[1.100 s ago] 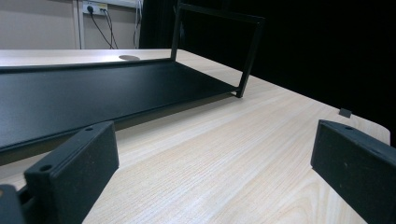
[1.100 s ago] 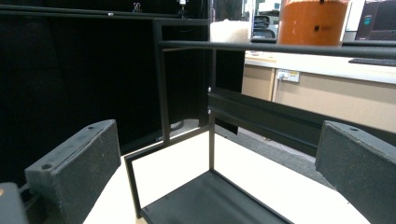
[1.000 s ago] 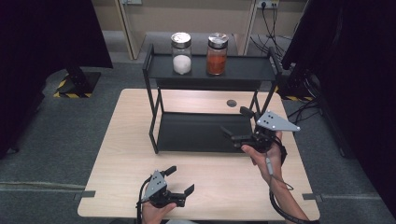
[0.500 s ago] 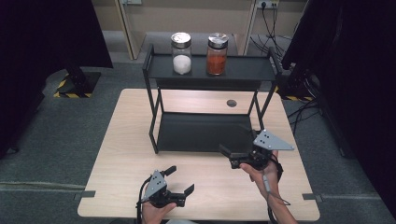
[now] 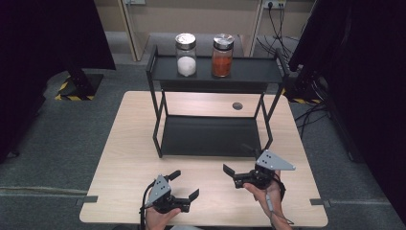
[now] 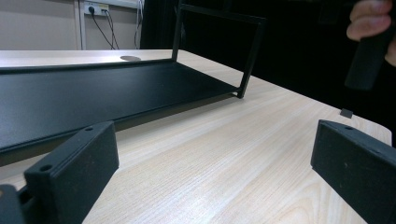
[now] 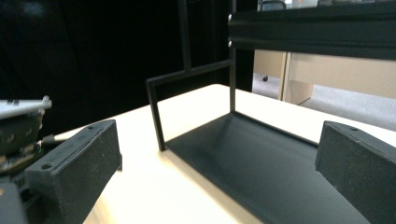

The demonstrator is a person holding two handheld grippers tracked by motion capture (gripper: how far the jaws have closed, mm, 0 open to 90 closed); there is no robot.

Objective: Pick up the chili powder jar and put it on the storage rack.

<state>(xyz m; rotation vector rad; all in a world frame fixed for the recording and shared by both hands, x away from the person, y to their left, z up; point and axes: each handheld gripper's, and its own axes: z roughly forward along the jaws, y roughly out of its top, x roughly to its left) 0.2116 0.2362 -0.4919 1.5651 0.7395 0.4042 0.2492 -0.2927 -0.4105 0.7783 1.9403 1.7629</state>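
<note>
My left tool (image 5: 184, 186) and right tool (image 5: 231, 176) hover released at 6 o'clock over the surface (image 5: 129, 158); the rack (image 5: 210, 136) stands at 12.

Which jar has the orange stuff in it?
The right-hand jar on the rack's top shelf. It holds orange powder; the jar beside it holds white.

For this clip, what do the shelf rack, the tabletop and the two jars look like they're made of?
Shelf rack: looks like metal with a matte black coating; thin square-section legs, flat sheet shelves, no shine.
Tabletop: light wood or wood-look laminate; fine straight grain shows in the left gripper view.
White-filled jar and orange-filled jar: clear walls, likely glass or clear plastic, with lids that look metallic.
</note>
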